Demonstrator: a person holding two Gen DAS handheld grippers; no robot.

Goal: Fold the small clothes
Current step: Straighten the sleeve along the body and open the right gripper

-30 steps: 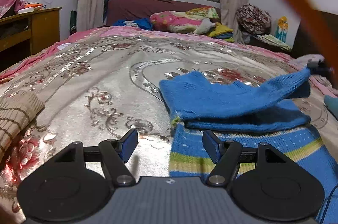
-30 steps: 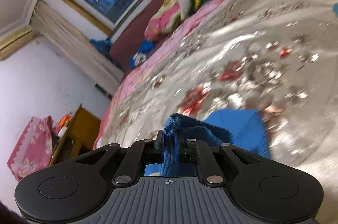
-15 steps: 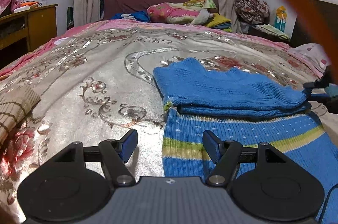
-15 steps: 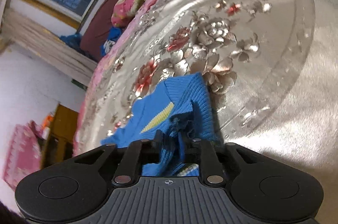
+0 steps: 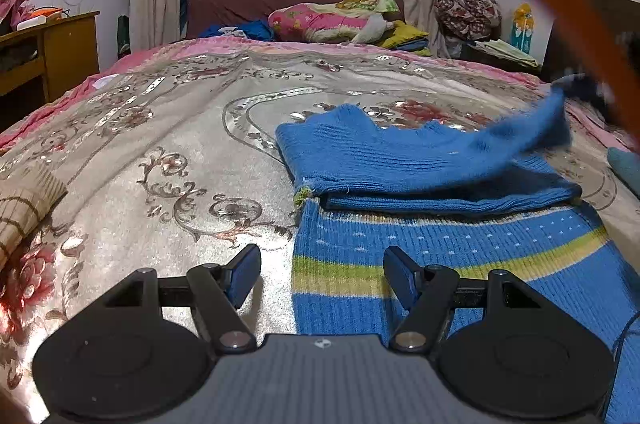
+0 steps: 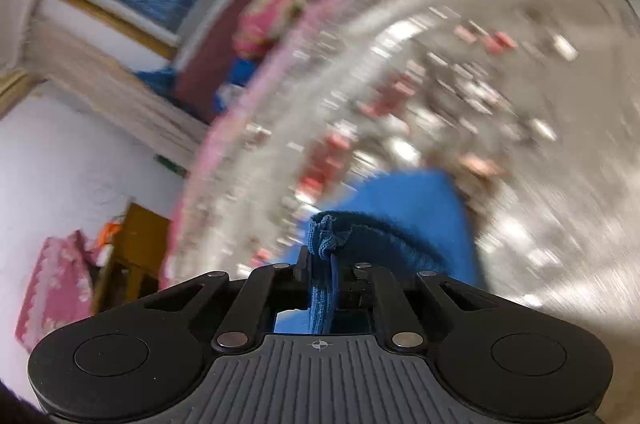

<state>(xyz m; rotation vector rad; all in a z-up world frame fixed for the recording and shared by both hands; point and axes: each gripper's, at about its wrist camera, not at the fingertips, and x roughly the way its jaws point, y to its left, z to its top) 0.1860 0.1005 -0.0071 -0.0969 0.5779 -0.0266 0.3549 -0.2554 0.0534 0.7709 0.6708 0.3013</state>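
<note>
Step in hand, as I judge it: a fold of the blue knit sweater (image 5: 420,159), with one edge lifted across the body of the garment. The sweater lies on the floral bedspread (image 5: 160,127), right of centre in the left wrist view; its striped lower part (yellow-green band, white flecks) sits nearest the camera, flat. The upper layer is doubled over, and its far right corner rises off the bed toward the right gripper (image 6: 322,264).

Right gripper: jaws closed tight on a bunched ridge of the blue knit, cloth pinched between the fingers and trailing out ahead. The right wrist view is heavily smeared, so the bed behind reads only as streaks.

Left gripper (image 5: 320,276): jaws wide apart, holding nothing. It hovers low over the sweater's left edge, one finger above the bedspread, the other above the striped band; whether either finger touches cloth I cannot tell.

Next move, by my reading: carry the lifted corner over and lay it square on the lower layer, then release. The left gripper could pin the near edge so the knit does not drag.

A brown checked cloth (image 5: 24,207) lies at the far left, well apart.
</note>
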